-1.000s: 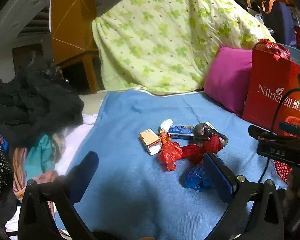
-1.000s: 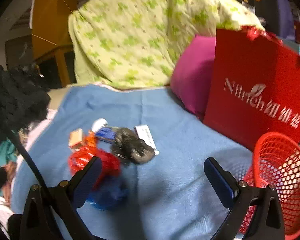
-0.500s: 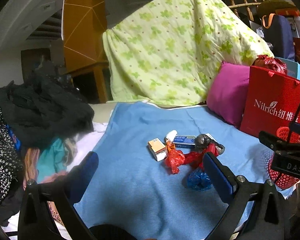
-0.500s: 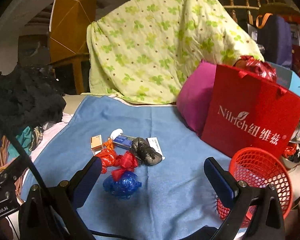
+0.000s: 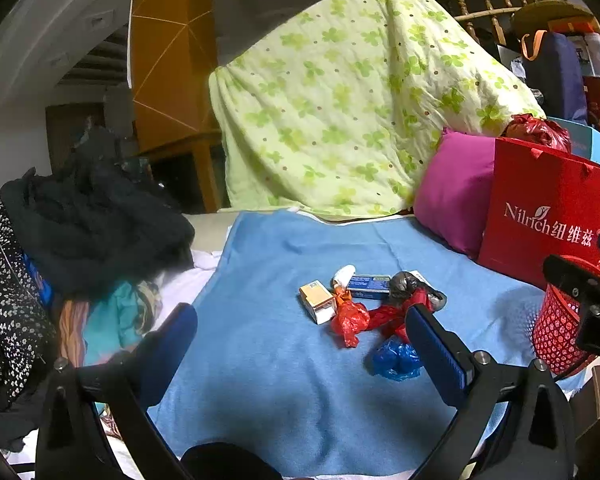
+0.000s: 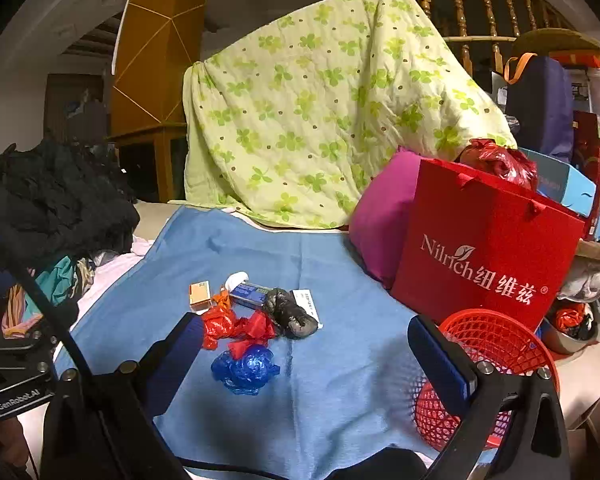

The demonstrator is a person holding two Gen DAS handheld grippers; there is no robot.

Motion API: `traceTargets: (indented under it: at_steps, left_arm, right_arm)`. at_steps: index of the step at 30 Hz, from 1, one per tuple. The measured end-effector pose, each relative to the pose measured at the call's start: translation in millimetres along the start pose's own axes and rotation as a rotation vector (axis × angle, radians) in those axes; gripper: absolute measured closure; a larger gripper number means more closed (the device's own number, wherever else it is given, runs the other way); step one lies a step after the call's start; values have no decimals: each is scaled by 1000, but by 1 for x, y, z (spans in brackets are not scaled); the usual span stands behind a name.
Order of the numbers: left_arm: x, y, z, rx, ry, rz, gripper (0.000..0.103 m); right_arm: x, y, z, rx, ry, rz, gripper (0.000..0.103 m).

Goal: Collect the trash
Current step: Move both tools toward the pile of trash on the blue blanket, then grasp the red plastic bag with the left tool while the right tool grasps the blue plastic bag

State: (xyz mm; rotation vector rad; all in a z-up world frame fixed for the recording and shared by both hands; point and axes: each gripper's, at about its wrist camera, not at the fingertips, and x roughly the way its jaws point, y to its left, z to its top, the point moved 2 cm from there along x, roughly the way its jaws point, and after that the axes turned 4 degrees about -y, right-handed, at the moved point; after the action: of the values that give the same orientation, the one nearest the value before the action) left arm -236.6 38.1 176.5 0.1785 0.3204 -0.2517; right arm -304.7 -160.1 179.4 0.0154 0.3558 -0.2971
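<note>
A red mesh basket (image 6: 496, 344) stands at the right edge of the blue blanket (image 6: 340, 380), just in front of a red paper bag (image 6: 484, 252) printed "Nilrich"; as far as the right wrist view shows its inside, nothing lies in it. A crumpled red plastic bag (image 6: 500, 160) pokes out above the paper bag's top edge, though whether it sits inside or behind cannot be told. The trash is heaped in a loose cluster near the middle of the blanket: a small orange and white carton (image 5: 318, 302), a white bottle cap end (image 5: 343, 273), a flat blue box (image 5: 369, 284), a white paper slip (image 6: 309, 303), a grey-black crumpled bag (image 6: 290, 314), two red plastic wads (image 6: 236, 326) touching one another, and a blue plastic wad (image 6: 244, 368) nearest the cameras. The left gripper (image 5: 300, 344) is spread wide and holds nothing; the cluster lies ahead of it, toward its right finger, which overlaps the blue wad in that view. The right gripper (image 6: 304, 354) is likewise wide apart and empty, with the blue wad between its fingers in the picture and the red wads beside its left finger (image 6: 176, 354); the basket sits behind its right finger (image 6: 440, 360). A magenta pillow (image 5: 456, 188) and a green clover quilt (image 5: 352, 108) rise behind.
</note>
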Motion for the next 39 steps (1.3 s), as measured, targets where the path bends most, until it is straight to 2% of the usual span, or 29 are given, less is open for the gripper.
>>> traceTargets:
  at_steps: [20,32,36,39]
  left_arm:
    - [16,-16,-16,46,88,-17,0]
    - [30,-11,-27,42,127,-1,0]
    - [41,-5,-37,41,151,19,0]
    - [53,3,-49,35,177,39,0]
  right_arm:
    - [2,-4,-6,-9,11,-8,0]
    - [12,-1,-15,-13,40,1,0]
    - [23,-8,-21,14,67,30,0]
    - [39,-18,-31,65,114,95,0]
